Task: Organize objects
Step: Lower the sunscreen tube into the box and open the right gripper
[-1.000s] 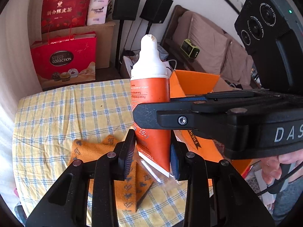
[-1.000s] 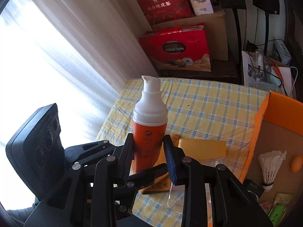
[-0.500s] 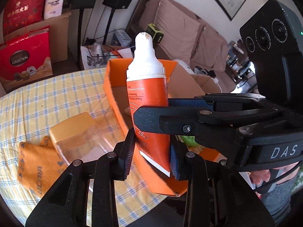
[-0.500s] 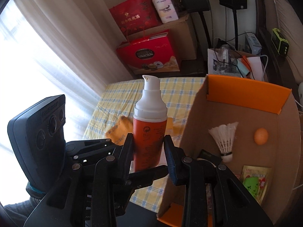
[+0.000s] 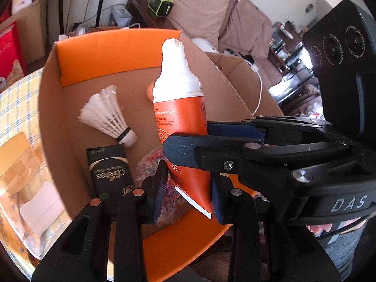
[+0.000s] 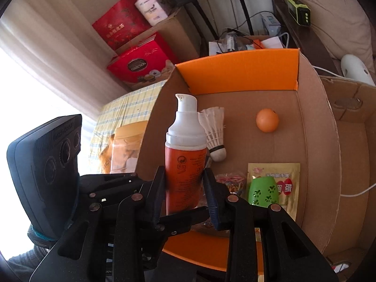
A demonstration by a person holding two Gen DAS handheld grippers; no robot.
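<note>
An orange pump bottle with a white dispenser top point(image 5: 181, 117) was held upright at frame centre in both views, pinched by two grippers at once. The left gripper point(image 5: 186, 195) was clamped on the bottle's lower end, its blue pads pressed against both sides. The right gripper point(image 6: 185, 195) was closed on the same bottle point(image 6: 184, 164), and in the left view its fingers point(image 5: 188, 150) were seen crossing in from the right edge, gripping just above the left gripper's pads.

The bottle was poised over an open cardboard box with orange flaps point(image 5: 112, 54); contact with the box floor could not be determined.

Inside the box, noted:
- white feather shuttlecock point(image 5: 108, 115), left of the bottle, lying on its side
- small orange ball point(image 6: 267, 120), upper right in the right view, mostly hidden behind the bottle in the left view
- black sachet with gold lettering point(image 5: 109, 169), lower left
- bag of coloured rubber bands point(image 6: 231, 179), directly behind the bottle's base
- gold packet with a green egg picture point(image 6: 273, 185), lower right

A clear plastic case with a yellow lid point(image 5: 23, 183) lay outside the box on a yellow checked tablecloth point(image 5: 16, 103), at the left edge.
</note>
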